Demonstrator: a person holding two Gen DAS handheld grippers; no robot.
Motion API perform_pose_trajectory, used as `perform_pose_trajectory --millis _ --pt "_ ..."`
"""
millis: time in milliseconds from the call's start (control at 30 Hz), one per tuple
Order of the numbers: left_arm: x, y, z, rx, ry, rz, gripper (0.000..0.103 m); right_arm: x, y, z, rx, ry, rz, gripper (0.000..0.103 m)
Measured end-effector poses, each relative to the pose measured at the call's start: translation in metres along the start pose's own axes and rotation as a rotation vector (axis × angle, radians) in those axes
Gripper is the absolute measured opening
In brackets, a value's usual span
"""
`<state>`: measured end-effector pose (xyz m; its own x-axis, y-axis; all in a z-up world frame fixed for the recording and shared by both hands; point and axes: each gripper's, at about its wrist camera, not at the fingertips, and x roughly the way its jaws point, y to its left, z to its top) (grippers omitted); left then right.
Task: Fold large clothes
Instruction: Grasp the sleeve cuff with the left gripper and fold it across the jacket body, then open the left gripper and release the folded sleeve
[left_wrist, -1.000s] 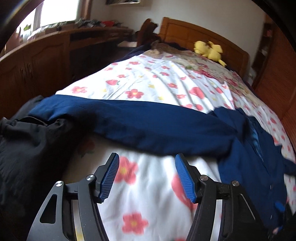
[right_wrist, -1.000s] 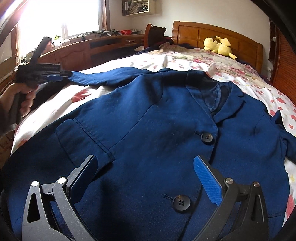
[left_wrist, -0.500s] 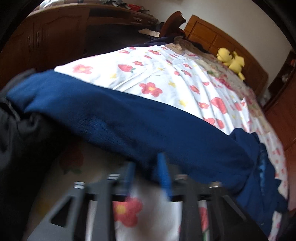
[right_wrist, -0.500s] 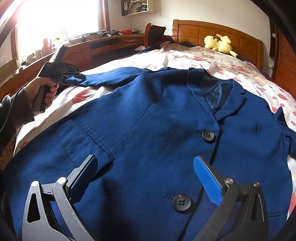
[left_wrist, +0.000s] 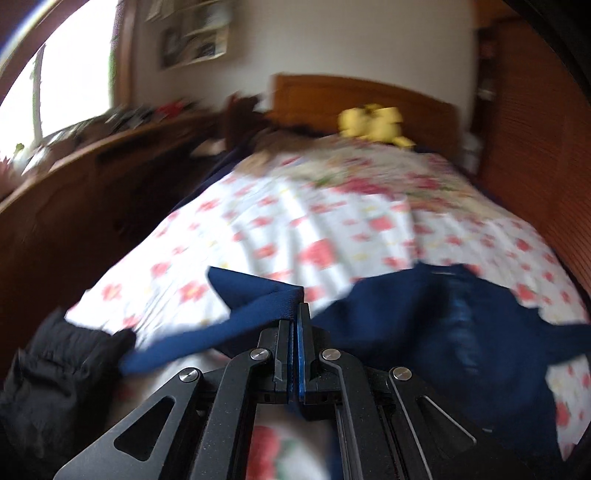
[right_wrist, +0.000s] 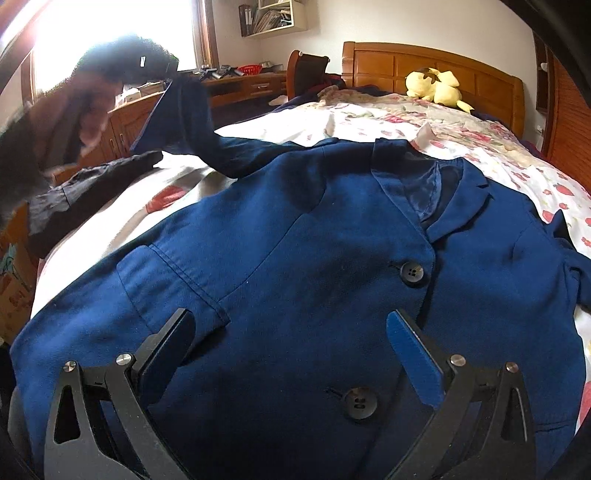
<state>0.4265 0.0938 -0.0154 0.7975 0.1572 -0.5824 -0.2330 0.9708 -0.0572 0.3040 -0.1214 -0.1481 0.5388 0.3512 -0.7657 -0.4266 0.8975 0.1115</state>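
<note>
A navy blue jacket (right_wrist: 314, 258) with dark buttons lies front up on the flowered bedsheet (right_wrist: 498, 155). My right gripper (right_wrist: 291, 332) is open and empty, hovering over the jacket's lower front near the pocket flap. My left gripper (left_wrist: 297, 310) is shut on the jacket's sleeve (left_wrist: 258, 302) and holds it lifted off the bed. In the right wrist view the raised sleeve (right_wrist: 184, 118) hangs from the blurred left gripper (right_wrist: 147, 62) at the upper left. The jacket's body (left_wrist: 443, 332) lies to the right in the left wrist view.
A black garment (right_wrist: 85, 184) lies at the bed's left edge, also in the left wrist view (left_wrist: 48, 376). A yellow plush toy (right_wrist: 436, 88) sits by the wooden headboard (right_wrist: 443, 62). A wooden desk (right_wrist: 243, 85) runs along the left wall under the window.
My left gripper has closed on the sleeve and lifted it up off the bed. My right gripper has stayed open over the jacket's front.
</note>
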Motion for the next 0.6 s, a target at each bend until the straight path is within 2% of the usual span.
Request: perform_pose_trajectory --millis 100,233,467,600 --pt "-0.016 -0.038 -0.008 0.067 -0.010 -0.045 0.001 -0.004 -0.002 0.001 0.010 -0.014 0.004 0.103" --pt "-0.014 -0.068 -0.026 0.154 0.028 -0.076 0.001 -0.006 -0.007 0.001 0.031 -0.026 0.028 0.103" --pt "-0.005 -0.086 -0.036 0.227 0.051 -0.052 0.001 -0.006 -0.012 0.000 0.061 -0.020 0.038 0.103" --pt "-0.021 -0.087 -0.048 0.246 0.107 -0.091 0.002 -0.016 -0.010 0.002 0.033 -0.020 -0.009 0.103"
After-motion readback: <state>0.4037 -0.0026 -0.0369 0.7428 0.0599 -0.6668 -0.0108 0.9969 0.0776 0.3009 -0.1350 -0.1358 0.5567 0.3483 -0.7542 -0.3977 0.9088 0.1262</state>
